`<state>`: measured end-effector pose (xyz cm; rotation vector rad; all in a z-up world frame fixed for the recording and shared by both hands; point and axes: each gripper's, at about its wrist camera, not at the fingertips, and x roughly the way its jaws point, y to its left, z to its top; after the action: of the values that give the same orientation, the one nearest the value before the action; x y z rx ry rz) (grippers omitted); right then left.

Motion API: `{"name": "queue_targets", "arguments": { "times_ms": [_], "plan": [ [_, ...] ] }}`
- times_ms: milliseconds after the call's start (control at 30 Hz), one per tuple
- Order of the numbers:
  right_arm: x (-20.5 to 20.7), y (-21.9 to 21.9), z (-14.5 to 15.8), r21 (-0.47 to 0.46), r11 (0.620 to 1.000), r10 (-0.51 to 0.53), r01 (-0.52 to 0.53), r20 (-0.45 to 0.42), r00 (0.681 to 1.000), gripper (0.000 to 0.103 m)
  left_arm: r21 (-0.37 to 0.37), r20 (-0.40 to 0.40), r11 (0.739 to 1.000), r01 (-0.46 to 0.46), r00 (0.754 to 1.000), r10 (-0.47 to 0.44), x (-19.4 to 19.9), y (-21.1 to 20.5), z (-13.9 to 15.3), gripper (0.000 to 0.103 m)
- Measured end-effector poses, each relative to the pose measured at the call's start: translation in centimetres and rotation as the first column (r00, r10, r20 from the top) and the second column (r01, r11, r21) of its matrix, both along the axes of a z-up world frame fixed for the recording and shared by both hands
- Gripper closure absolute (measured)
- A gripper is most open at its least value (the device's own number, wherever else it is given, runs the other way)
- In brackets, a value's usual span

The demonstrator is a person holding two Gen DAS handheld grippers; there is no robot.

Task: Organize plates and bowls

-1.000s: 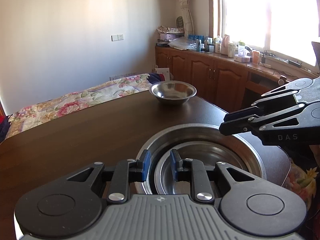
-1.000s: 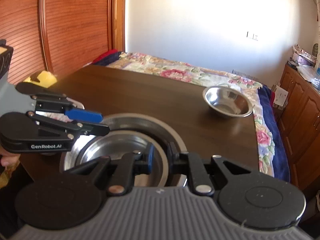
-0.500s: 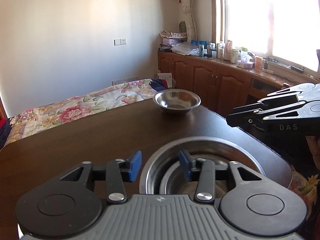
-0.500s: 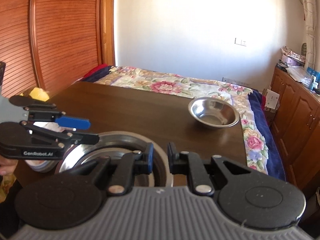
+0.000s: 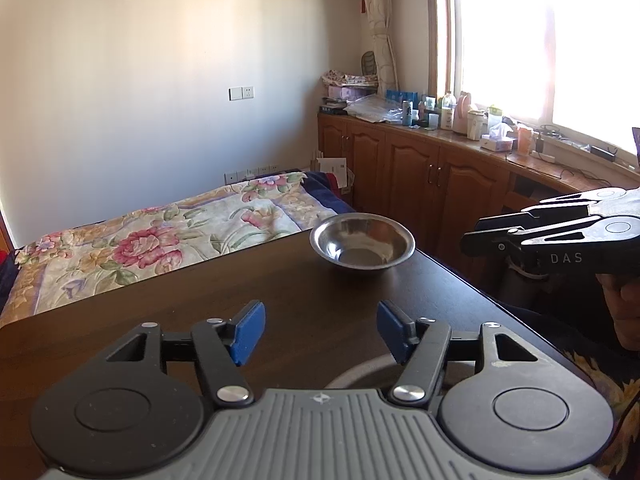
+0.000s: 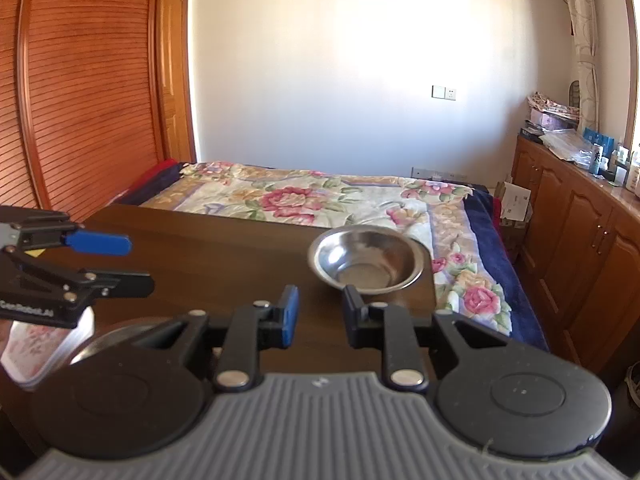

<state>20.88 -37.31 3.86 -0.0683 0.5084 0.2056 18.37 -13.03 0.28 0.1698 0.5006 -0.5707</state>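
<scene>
Small steel bowl [image 5: 362,246] upright near the far table edge — larger steel rim [image 6: 112,336] nearer.

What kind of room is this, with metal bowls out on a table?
Most likely a bedroom in a home. A bed with a floral quilt sits just beyond the dark wooden table, and low wooden cabinets cluttered with bottles run beneath a bright window.

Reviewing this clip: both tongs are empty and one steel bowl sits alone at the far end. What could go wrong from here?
The lone steel bowl sits near the table's far corner, above the bed; a clumsy nudge could push it off. The left tongs and right tongs hang close together, both open, so they may collide when reaching.
</scene>
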Motion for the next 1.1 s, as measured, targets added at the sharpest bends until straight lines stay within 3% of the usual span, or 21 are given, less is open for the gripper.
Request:
{"name": "queue_targets", "arguments": {
  "times_ms": [133,267,433,533,600,700,1100],
  "plan": [
    [1.5,-1.2,-0.4,0.013,1.000,-0.015,0.015,0.000,1.000,0.069,-0.003,-0.014,1.000,-0.008,1.000,0.008,1.8,-1.0,0.0,0.030],
    [3.2,-2.2,-1.0,0.019,0.999,-0.028,0.028,0.002,1.000,0.048,0.008,-0.025,1.000,-0.015,1.000,0.015,3.8,-2.1,0.0,0.023],
    [5.6,-3.4,-2.3,0.018,0.999,-0.046,0.046,-0.013,0.999,0.048,0.031,-0.028,0.999,-0.009,1.000,0.009,6.5,-3.5,-0.2,0.023],
    [6.9,-4.1,-3.3,0.025,0.998,-0.050,0.051,-0.033,0.998,0.048,0.046,-0.051,0.999,-0.002,0.999,0.004,8.3,-4.4,-0.7,0.032],
    [7.8,-4.5,-3.8,0.039,0.998,-0.053,0.055,-0.046,0.998,0.048,0.057,-0.065,0.998,-0.001,0.998,0.005,9.4,-5.0,-1.1,0.043],
    [9.0,-5.2,-4.6,0.071,0.996,-0.056,0.061,-0.063,0.996,0.048,0.053,-0.100,0.999,0.010,0.995,-0.004,11.1,-5.6,-1.8,0.051],
    [11.8,-6.7,-6.3,0.176,0.981,-0.068,0.087,-0.109,0.992,0.052,0.041,-0.192,0.999,0.030,0.981,-0.021,16.6,-8.0,-3.7,0.062]
  ]
}}
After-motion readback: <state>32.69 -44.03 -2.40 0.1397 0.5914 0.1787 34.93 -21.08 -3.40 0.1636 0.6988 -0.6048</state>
